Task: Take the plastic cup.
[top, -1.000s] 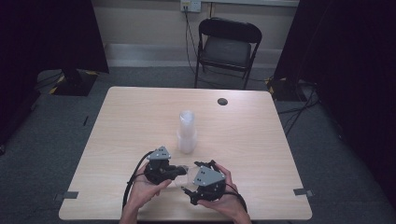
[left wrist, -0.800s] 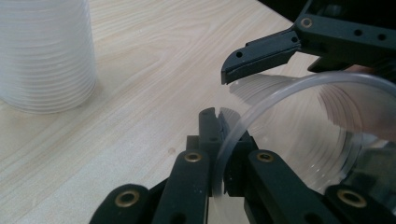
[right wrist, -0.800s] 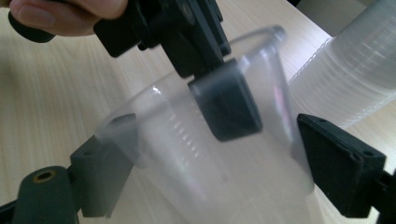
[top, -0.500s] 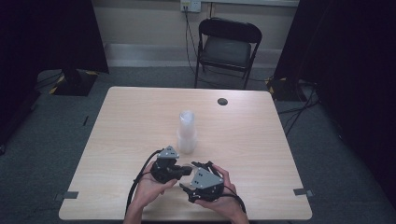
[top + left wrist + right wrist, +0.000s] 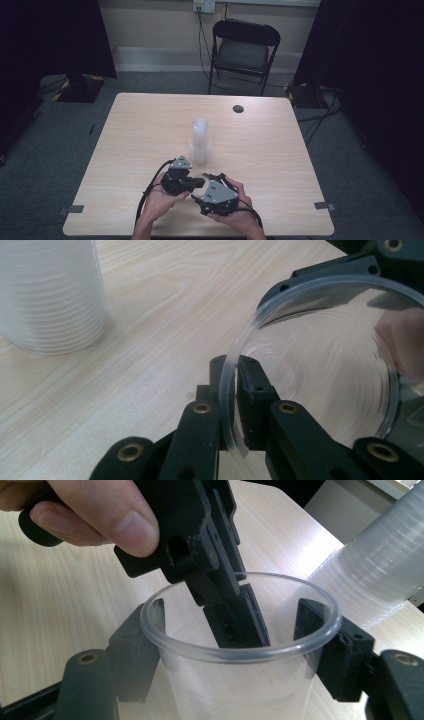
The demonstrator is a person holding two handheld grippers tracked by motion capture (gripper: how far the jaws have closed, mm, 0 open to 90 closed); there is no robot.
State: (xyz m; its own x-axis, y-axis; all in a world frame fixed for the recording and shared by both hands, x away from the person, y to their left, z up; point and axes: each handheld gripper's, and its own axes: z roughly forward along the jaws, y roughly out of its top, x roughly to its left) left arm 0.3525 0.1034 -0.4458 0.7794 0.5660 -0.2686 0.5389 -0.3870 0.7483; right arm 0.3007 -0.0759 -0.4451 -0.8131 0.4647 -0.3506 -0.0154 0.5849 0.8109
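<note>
Right now my left gripper pinches the rim of a clear plastic cup, one jaw inside, one outside. My right gripper clasps the cup's sides, jaws fairly wide apart. Both sit near the table's front edge (the cup stack stands just beyond), with bare wood all around.

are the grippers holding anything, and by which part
Both hold one clear plastic cup: the left gripper pinches its rim, one jaw inside, and the right gripper clasps its sides below the rim.
</note>
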